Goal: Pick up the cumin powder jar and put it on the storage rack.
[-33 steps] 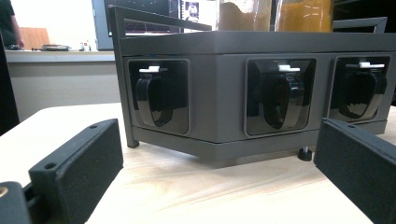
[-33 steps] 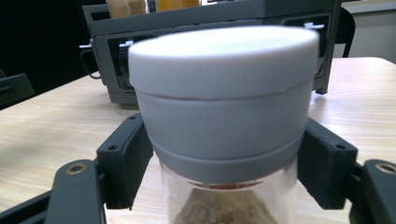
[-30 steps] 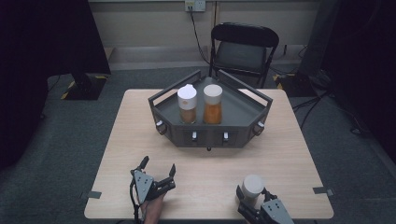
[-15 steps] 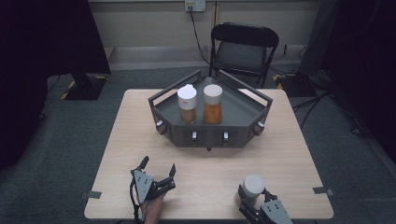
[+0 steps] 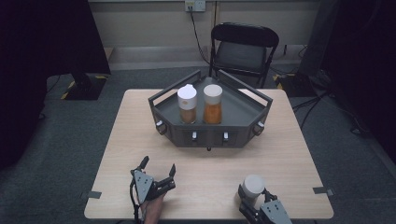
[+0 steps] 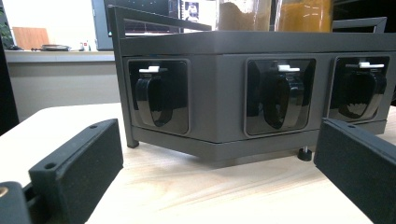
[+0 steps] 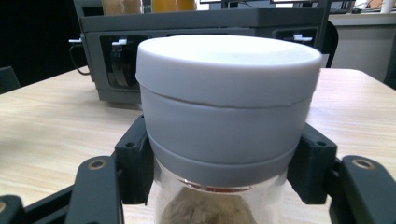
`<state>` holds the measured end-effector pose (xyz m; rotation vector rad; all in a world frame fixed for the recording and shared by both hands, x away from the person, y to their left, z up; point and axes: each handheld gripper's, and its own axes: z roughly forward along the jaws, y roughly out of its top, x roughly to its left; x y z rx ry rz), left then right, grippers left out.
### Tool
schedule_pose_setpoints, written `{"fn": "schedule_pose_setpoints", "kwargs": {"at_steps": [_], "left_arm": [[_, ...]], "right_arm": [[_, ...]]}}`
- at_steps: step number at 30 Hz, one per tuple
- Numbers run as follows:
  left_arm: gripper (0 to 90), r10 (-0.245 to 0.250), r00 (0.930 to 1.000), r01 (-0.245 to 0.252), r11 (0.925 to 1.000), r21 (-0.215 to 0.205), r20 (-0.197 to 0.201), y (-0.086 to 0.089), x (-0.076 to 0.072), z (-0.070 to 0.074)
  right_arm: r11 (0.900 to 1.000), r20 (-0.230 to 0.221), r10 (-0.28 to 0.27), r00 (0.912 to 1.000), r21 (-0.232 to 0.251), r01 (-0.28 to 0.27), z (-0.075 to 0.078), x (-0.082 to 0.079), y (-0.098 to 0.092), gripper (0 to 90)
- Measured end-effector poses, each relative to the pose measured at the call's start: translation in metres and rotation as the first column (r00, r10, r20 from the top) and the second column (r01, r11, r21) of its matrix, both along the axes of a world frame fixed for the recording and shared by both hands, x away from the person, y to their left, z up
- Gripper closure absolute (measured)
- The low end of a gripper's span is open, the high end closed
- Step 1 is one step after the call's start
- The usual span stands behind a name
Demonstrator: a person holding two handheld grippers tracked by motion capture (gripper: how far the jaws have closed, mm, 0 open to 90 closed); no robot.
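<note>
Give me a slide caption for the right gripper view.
Right gripper shut on a white-capped jar, grey rack behind.

The left hand-held gripper (image 5: 156,169) is black, with a grey plate on top and a thin black cable. Its jaws are flat matt blocks with small round holes. The right hand-held gripper (image 5: 252,199) has brass-coloured rivets.

Right gripper (image 5: 252,201) jaws just closed onto the white-capped jar (image 5: 252,187), now clamped.
</note>
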<state>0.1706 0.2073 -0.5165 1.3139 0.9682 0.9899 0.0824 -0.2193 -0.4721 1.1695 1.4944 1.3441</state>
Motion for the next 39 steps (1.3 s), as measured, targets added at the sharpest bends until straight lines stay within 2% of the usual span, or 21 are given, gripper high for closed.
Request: {"fn": "schedule_pose_setpoints", "kwargs": {"at_steps": [10,39], "left_arm": [[0.9,0.000,1.0000,0.000,1.0000,0.001,0.000,0.000,0.000,0.000],[1.0,0.000,1.0000,0.000,1.0000,0.001,0.000,0.000,0.000,0.000]], "right_arm": [[1.000,0.008,-0.010,0.9999,0.019,0.010,0.007,-0.001,-0.005,35.1],[1.000,0.024,0.006,0.9997,-0.016,-0.005,0.026,0.006,-0.005,35.1]]}}
